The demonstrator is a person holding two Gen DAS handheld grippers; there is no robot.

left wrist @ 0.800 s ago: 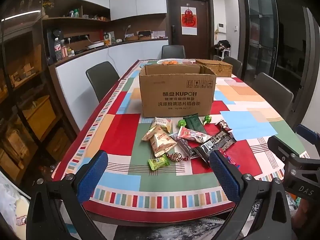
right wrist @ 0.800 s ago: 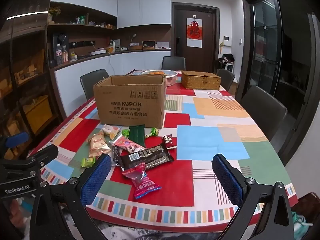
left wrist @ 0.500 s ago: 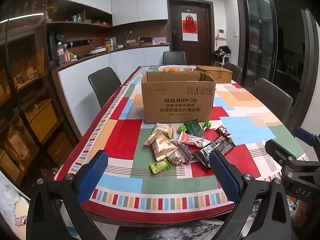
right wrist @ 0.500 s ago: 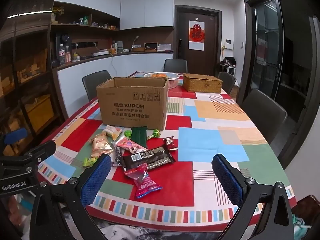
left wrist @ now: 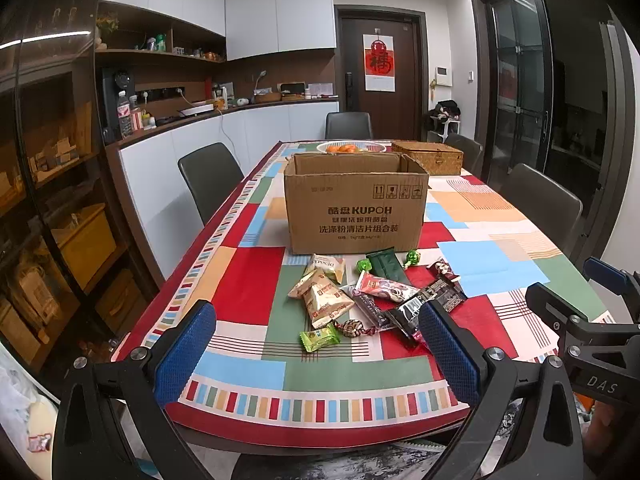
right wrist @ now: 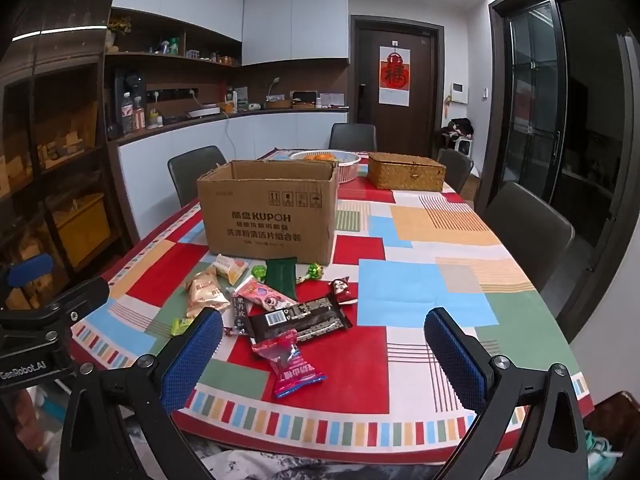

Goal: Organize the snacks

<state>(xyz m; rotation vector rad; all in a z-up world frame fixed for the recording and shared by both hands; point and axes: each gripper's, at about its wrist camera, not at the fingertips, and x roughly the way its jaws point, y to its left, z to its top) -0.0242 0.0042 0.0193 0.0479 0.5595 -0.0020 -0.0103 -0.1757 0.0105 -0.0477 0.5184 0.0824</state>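
**Both tongs wide and empty, snacks not yet touched**

The left tongs (left wrist: 318, 354) hang at the bottom of the left wrist view with their blue-padded fingers (left wrist: 185, 354) spread wide and nothing between them. The right tongs (right wrist: 324, 356) hang the same way at the bottom of the right wrist view, released and empty. Both hover off the near edge of the bench (left wrist: 248, 292), which is covered in a patchwork cloth of red, green, blue and cream.

Just beyond the tips, in the centre of each frame, lies the loose pile of snacks. Nearest the right tongs is a pink and red crinkled plastic packet (right wrist: 290, 364), with a long dark chocolate-bar wrapper (right wrist: 298, 318) just behind it. Low in the left wrist view, a small lime-green wrapped sweet (left wrist: 319, 337) sits nearest the left tongs, and two beige biscuit packets (left wrist: 322, 298) lie above it. Behind the pile, in the upper middle of each frame, stands an open brown cardboard box with printed lettering (left wrist: 356, 208), touching or just beside the farthest snacks.

By my reading this is the very start: nothing looks sorted, and the box is the likely destination. The next move calls for lowering one pair of tongs over a single near packet, probably the pink one, and closing across its narrow width without dragging its neighbours.
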